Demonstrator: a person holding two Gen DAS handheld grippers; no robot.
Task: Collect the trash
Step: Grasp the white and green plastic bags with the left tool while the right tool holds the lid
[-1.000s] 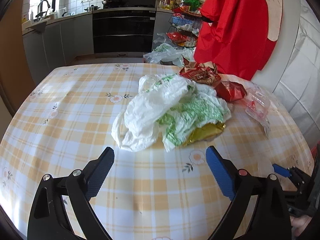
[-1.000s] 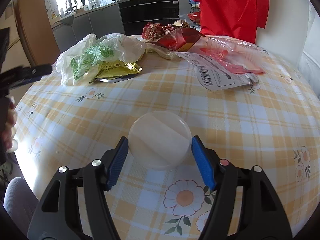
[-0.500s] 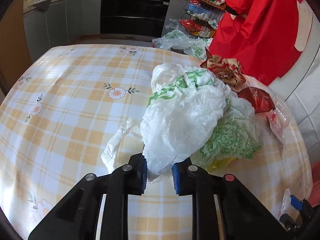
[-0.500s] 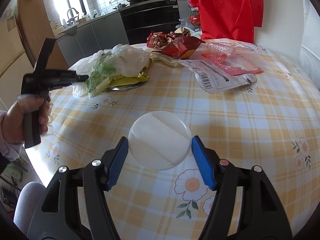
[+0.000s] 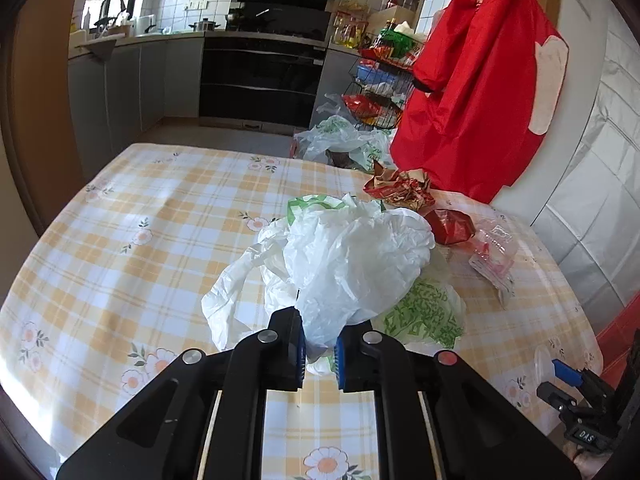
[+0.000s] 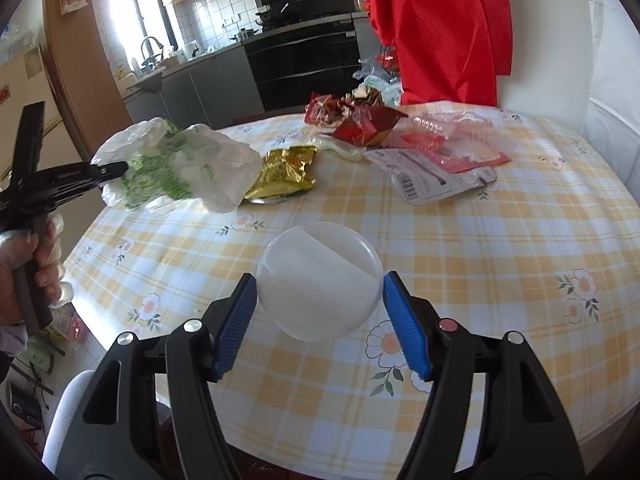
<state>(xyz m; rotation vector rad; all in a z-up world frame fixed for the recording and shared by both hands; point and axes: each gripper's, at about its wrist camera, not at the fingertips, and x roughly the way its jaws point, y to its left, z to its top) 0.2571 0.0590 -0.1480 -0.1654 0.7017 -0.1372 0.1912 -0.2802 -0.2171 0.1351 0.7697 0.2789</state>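
Note:
My left gripper (image 5: 320,354) is shut on a white and green plastic bag (image 5: 352,264) and holds it lifted off the checked table (image 5: 140,240); the bag also shows in the right wrist view (image 6: 176,164). My right gripper (image 6: 320,320) is shut on a clear round plastic cup (image 6: 318,278), held above the table. A gold foil wrapper (image 6: 284,174), red snack wrappers (image 6: 352,118) and a clear package with a barcode (image 6: 436,176) lie on the table beyond.
A red garment (image 5: 476,92) hangs over a white chair at the table's far right. A wire rack with goods (image 5: 376,80) and a bag on the floor (image 5: 340,140) stand behind the table. Kitchen counters and an oven are further back.
My left gripper closed on the plastic bag and lifted it toward the left, uncovering the gold wrapper. My right gripper rose with the cup still in it.

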